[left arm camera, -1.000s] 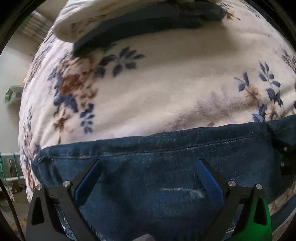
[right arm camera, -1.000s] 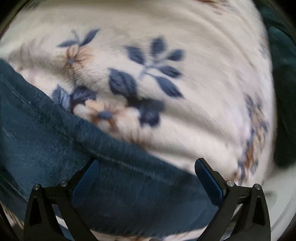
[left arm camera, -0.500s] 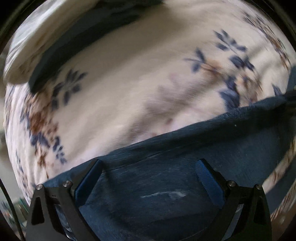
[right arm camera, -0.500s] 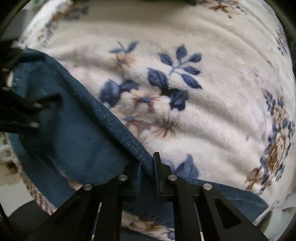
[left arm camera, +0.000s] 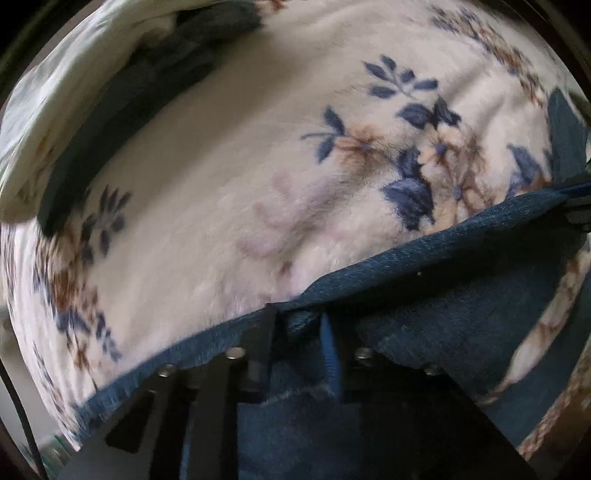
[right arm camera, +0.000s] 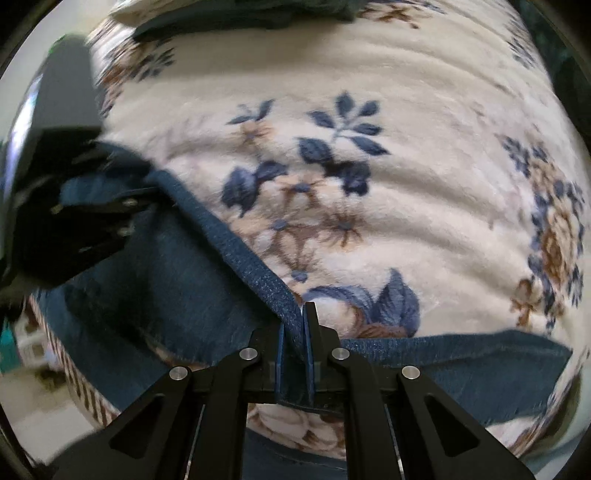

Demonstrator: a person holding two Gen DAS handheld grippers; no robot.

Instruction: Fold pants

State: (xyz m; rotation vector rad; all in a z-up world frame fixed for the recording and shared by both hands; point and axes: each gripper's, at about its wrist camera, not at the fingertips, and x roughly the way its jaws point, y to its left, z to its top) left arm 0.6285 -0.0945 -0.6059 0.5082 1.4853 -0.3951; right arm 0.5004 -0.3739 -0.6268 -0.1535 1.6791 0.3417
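Note:
Dark blue denim pants [left arm camera: 461, 314] lie on a cream floral blanket [left arm camera: 229, 206]. My left gripper [left arm camera: 297, 325] is shut on the pants' upper hem edge. My right gripper [right arm camera: 297, 317] is shut on the same hem [right arm camera: 236, 243] at another spot, and the hem runs taut between the two. The left gripper shows in the right wrist view [right arm camera: 122, 210] at the left, holding the denim. The right gripper's body shows at the far right edge of the left wrist view [left arm camera: 580, 206].
The floral blanket [right arm camera: 406, 155] covers a bed. A folded dark and white quilt [left arm camera: 103, 85] lies at its far end, also seen in the right wrist view [right arm camera: 236, 14]. Floor and a patterned blanket border [right arm camera: 70, 373] show at lower left.
Both grippers were open over the pants' edge a second ago. The right one shut on the hem first, then the left shut on it. The hem has lifted off the blanket.

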